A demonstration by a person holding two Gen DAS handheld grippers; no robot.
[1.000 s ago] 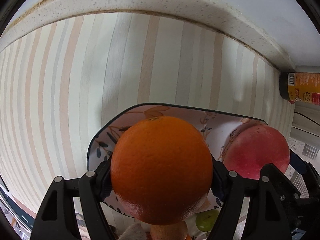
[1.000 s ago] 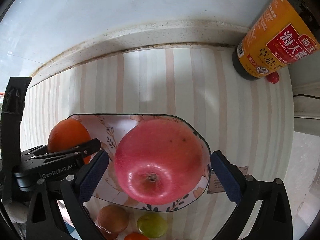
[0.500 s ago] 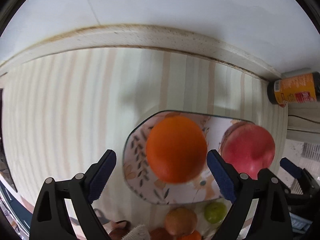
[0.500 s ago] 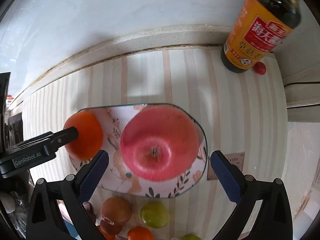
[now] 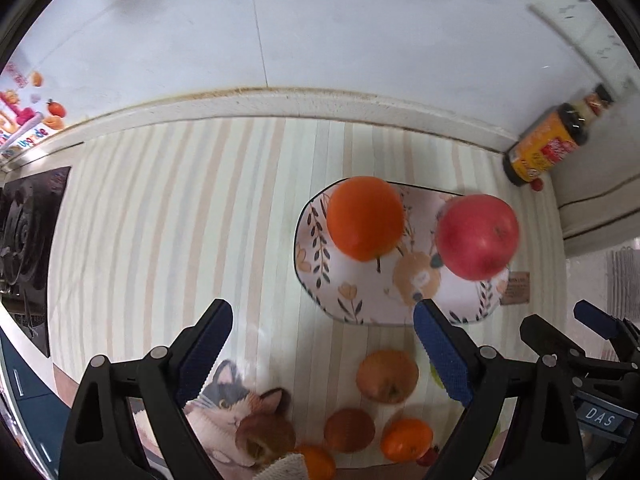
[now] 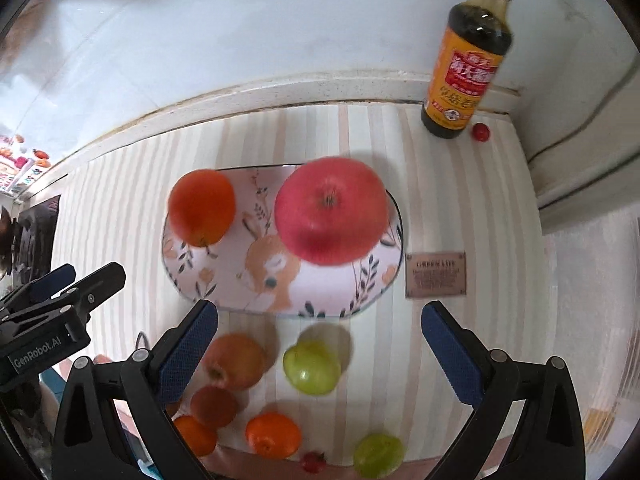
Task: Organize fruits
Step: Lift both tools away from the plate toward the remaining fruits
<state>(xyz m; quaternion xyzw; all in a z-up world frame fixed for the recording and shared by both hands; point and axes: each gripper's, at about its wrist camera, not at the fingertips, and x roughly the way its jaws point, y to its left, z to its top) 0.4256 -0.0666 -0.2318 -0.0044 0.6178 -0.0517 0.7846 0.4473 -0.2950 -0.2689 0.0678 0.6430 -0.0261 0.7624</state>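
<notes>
A floral plate [image 5: 384, 300] [image 6: 224, 280] lies on the striped mat and holds a large orange [image 5: 365, 218] [image 6: 201, 207] on its left and a red apple [image 5: 477, 236] [image 6: 331, 210] on its right. My left gripper [image 5: 322, 338] hangs open above the mat, near the plate's front left, with nothing between its fingers. Over the mat in front of the plate my right gripper [image 6: 320, 338] is open and empty too. Below it lie several small fruits: a peach-coloured apple [image 6: 234, 360], a green fruit [image 6: 312, 366], a small orange [image 6: 273, 434].
A soy sauce bottle [image 6: 466, 64] stands at the back right by the wall, a small red fruit [image 6: 481, 132] beside it. A brown label [image 6: 436, 275] lies right of the plate. A dark stove top [image 5: 24, 232] is at the left. A cat-print cloth [image 5: 224, 412] lies near the mat's front.
The left gripper let go of the orange onto the plate. Both grippers rose and drew back from the plate, open, bringing the small fruits in front into view.
</notes>
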